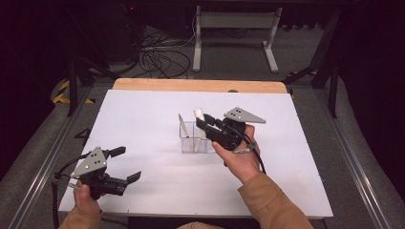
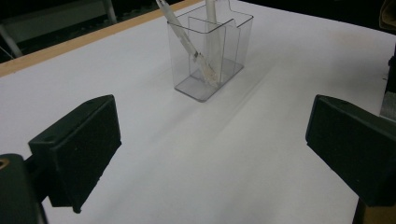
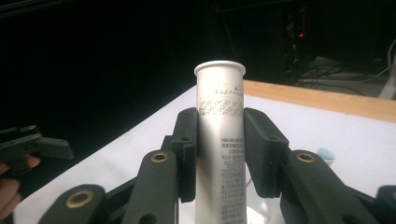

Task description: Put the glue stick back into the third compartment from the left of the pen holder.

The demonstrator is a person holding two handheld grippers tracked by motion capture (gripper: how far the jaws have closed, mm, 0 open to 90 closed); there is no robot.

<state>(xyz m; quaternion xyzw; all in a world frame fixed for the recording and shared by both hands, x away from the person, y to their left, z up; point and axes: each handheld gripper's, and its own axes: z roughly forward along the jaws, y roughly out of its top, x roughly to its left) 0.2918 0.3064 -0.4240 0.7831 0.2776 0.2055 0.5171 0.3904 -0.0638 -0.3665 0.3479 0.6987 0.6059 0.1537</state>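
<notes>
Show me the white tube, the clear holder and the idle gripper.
white tube [image 3: 220, 140]: right gripper view, its printed middle.
clear holder [image 2: 208, 88]: left gripper view, its front wall.
left gripper [image 1: 123, 164]: high view, between its fingertips.

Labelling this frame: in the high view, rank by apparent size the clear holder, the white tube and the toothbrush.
1. clear holder
2. and 3. white tube and toothbrush: both partly hidden, too close to rank.

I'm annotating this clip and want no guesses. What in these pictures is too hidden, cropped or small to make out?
- White tube: print too small and blurred in the right gripper view; its lower end is cut off by the bottom edge.
- Clear organizer: top cropped in the left gripper view.
- Right hand-held gripper: hides the organizer's right part in the high view.
</notes>
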